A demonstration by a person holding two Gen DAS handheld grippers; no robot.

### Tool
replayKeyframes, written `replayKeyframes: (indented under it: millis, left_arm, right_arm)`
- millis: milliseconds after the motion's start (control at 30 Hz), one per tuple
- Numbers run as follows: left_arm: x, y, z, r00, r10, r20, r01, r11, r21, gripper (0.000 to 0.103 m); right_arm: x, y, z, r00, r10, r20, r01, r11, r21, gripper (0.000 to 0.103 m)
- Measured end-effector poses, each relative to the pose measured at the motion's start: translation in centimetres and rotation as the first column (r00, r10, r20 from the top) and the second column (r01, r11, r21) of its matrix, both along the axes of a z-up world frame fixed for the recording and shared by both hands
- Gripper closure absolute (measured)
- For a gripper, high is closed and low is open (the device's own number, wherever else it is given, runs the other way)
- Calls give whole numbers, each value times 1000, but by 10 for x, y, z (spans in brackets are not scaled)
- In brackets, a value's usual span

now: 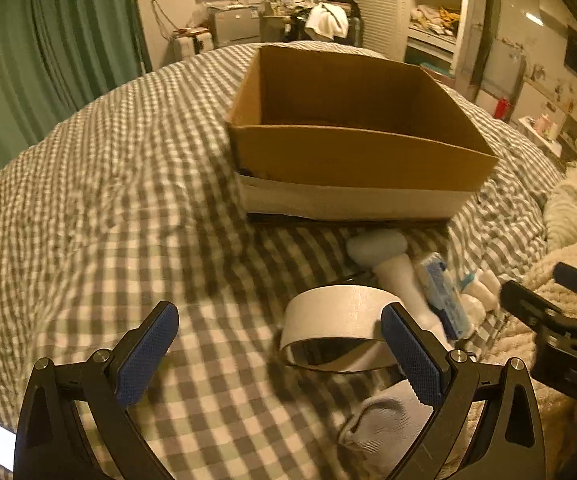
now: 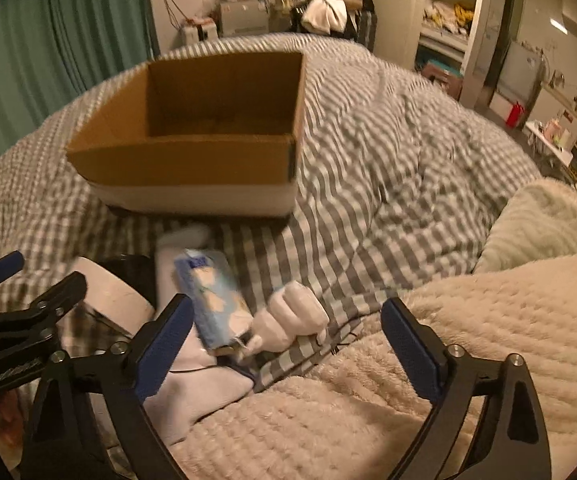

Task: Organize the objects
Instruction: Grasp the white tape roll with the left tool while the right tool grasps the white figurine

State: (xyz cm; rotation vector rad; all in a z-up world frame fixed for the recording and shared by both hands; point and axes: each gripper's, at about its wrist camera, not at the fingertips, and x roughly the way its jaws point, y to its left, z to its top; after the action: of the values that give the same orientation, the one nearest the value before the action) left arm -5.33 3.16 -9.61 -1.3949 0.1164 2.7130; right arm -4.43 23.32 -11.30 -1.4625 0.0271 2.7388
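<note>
White tape roll lies just past the wide-spread left claw, touching nothing.

Wide open checked duvet fills the left and lower centre of the left wrist view, free for passage. The open cardboard box blocks the upper centre. At lower right the items crowd together: tape roll, white sock, blue packet. In the right wrist view, a cream fleece blanket rises at lower right.
</note>
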Motion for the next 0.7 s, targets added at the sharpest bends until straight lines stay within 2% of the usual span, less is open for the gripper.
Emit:
replayKeyframes:
  millis: [67, 167, 567, 667, 700]
  left_arm:
    - [0, 7, -3, 1000, -23, 8, 23, 1000, -3, 0]
    - [-3, 16, -11, 998, -62, 32, 62, 998, 0, 0]
    - [-9, 30, -34, 981, -159, 113, 158, 987, 16, 0]
    - [-9, 32, -40, 976, -171, 138, 169, 985, 26, 0]
    - [-9, 32, -43, 972, -178, 151, 175, 984, 30, 4]
  right_arm:
    - [-5, 4, -7, 1000, -13, 25, 13, 1000, 0, 13]
    - [-10, 7, -17, 998, -18, 57, 18, 1000, 4, 20]
    - [-42, 8, -62, 971, -4, 241, 1, 1000, 14, 21]
    - [-47, 8, -68, 965, -2, 264, -1, 1000, 9, 22]
    - [-47, 8, -69, 964, 1, 267, -3, 1000, 7, 24]
